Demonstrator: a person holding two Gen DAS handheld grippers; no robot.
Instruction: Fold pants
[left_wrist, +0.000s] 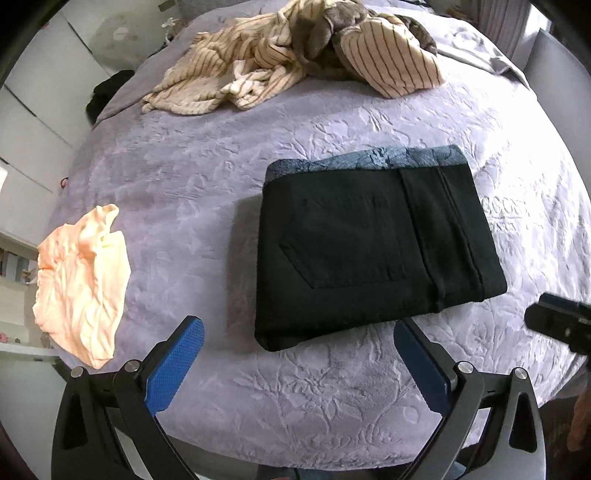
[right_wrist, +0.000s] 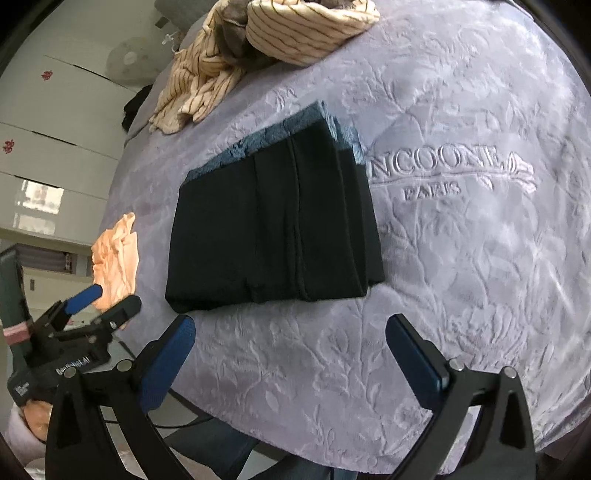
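The black pants (left_wrist: 373, 243) lie folded into a compact rectangle on the lilac bedspread (left_wrist: 207, 177), a strip of blue-grey lining showing along the far edge. In the right wrist view the same pants (right_wrist: 273, 236) sit just beyond the fingers. My left gripper (left_wrist: 299, 339) hangs above the near edge of the pants, jaws wide open and empty, blue pads facing each other. My right gripper (right_wrist: 290, 338) is likewise open and empty just short of the pants. The left gripper (right_wrist: 107, 306) also shows at the lower left of the right wrist view.
A crumpled peach garment (left_wrist: 81, 280) lies at the bed's left edge. A pile of cream striped and grey clothes (left_wrist: 295, 55) sits at the far side. White cabinets (right_wrist: 55, 122) stand beyond the bed on the left. Embroidered lettering (right_wrist: 443, 173) marks the spread right of the pants.
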